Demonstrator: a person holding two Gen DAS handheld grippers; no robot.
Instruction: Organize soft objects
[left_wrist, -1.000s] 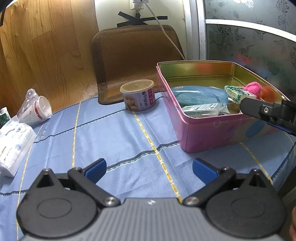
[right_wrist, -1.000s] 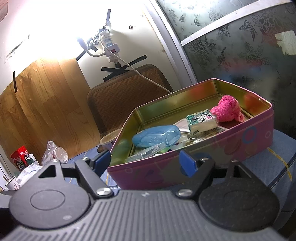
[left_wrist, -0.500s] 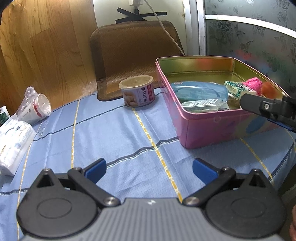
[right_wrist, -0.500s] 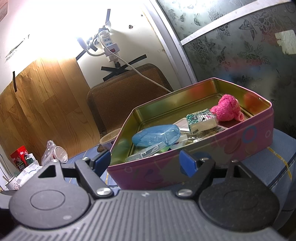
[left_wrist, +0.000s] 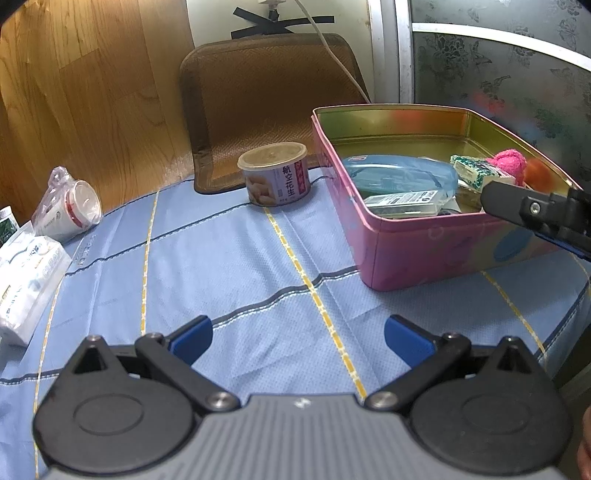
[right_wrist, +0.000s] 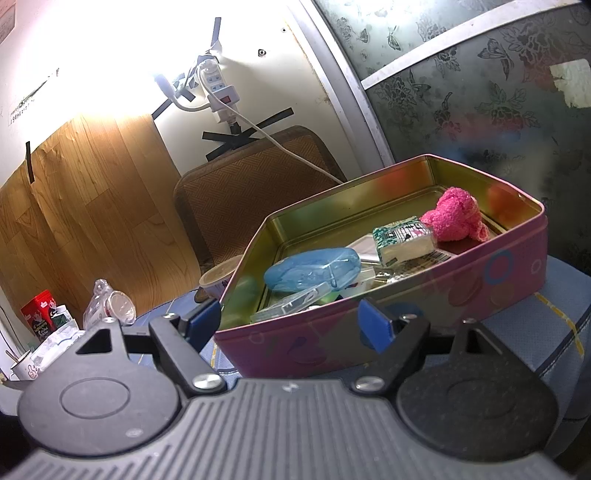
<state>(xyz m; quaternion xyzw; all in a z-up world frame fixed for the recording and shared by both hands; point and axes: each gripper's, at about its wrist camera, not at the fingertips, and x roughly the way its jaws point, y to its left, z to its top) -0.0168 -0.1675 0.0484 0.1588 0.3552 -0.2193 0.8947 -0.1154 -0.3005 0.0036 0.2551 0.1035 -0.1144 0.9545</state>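
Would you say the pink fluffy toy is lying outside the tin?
No, the pink fluffy toy lies inside the tin, near its far corner.

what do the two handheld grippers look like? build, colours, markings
Both match. The left gripper and the right gripper each have a grey ribbed body, two black round housings with a raised disc, black linkage arms on silver pivot screws, and blue finger pads. A small pale logo sits at the body's front edge. No cables or sleeves show.

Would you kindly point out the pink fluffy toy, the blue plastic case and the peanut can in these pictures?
pink fluffy toy (right_wrist: 454, 216), right wrist view, middle of its fuzzy body.
blue plastic case (right_wrist: 312, 269), right wrist view, centre of its lid.
peanut can (left_wrist: 275, 175), left wrist view, its label side.
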